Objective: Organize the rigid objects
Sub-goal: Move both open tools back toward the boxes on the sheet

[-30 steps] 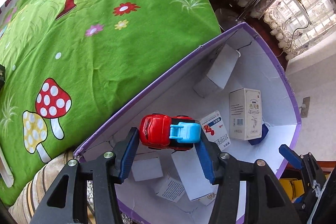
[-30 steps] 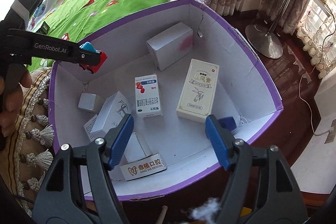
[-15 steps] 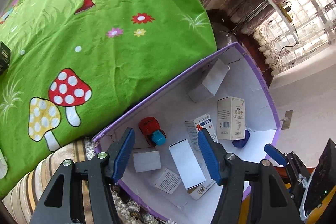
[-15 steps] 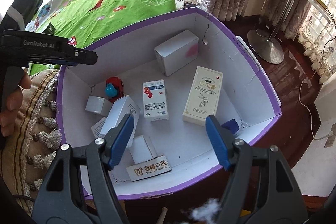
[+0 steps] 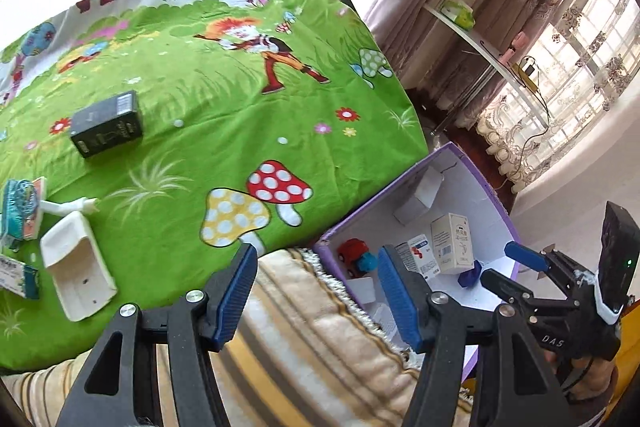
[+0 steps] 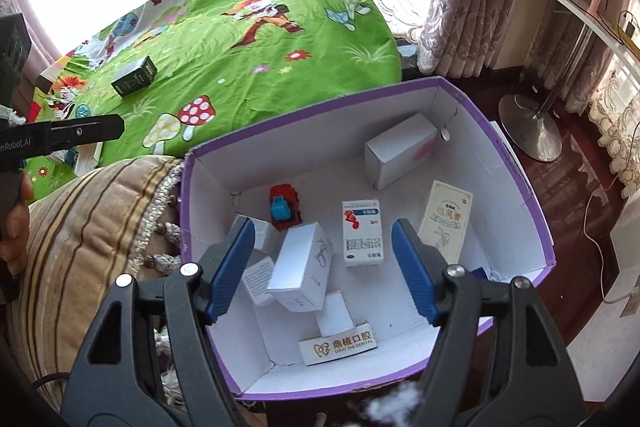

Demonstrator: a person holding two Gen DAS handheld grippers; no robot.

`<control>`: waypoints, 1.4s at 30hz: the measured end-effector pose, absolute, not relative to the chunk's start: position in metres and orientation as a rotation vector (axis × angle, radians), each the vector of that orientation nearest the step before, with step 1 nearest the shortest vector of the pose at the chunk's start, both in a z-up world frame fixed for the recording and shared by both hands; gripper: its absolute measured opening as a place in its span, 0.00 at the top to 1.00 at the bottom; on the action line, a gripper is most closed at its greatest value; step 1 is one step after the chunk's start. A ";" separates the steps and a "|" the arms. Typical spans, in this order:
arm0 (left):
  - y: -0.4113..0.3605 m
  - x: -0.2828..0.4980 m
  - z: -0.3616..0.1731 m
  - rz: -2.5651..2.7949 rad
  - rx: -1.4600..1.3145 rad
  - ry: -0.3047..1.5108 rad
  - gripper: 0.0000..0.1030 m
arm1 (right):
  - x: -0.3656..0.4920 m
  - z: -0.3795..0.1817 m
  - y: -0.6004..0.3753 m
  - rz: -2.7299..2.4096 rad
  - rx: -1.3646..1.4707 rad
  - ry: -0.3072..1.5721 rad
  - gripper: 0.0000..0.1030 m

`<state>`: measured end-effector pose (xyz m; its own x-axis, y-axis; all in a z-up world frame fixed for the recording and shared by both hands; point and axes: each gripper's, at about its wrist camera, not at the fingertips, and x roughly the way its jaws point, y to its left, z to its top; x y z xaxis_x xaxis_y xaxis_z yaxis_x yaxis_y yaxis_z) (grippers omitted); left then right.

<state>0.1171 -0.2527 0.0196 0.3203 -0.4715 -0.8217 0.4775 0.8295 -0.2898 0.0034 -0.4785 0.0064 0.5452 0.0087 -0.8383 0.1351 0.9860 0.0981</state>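
The red toy car (image 6: 285,207) with a blue part lies inside the purple box (image 6: 520,195) near its left wall, and it also shows in the left wrist view as the car (image 5: 354,255). My left gripper (image 5: 316,250) is open and empty, raised over the striped cushion (image 5: 304,339) between the bed and the box. My right gripper (image 6: 323,227) hangs open above the box with nothing between its fingers. On the green bedsheet (image 5: 224,115) lie a black box (image 5: 107,123), a white tray (image 5: 76,267) and some packets (image 5: 20,211).
Several white and printed medicine cartons (image 6: 362,235) lie across the box floor. A hand holds the right gripper (image 5: 505,267) at the box's far rim. A fan stand (image 6: 532,131), a shelf and curtained windows stand beyond the box.
My left gripper let go of the red car, which dropped into the box. It then drew up and back toward the bed. The right gripper rose a little above the box.
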 end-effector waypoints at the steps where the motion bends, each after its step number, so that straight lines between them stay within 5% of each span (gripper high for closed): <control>1: -0.242 0.117 0.021 -0.617 -0.002 1.069 0.39 | 0.007 0.010 -0.472 -0.064 0.149 0.989 0.28; 21: -0.048 0.127 0.020 -0.331 -0.105 0.985 0.39 | 0.070 0.055 -0.319 0.197 -0.069 0.951 0.28; 42: 0.068 0.172 -0.015 -0.075 -0.133 1.080 0.39 | 0.162 0.006 -0.175 0.407 -0.130 1.117 0.28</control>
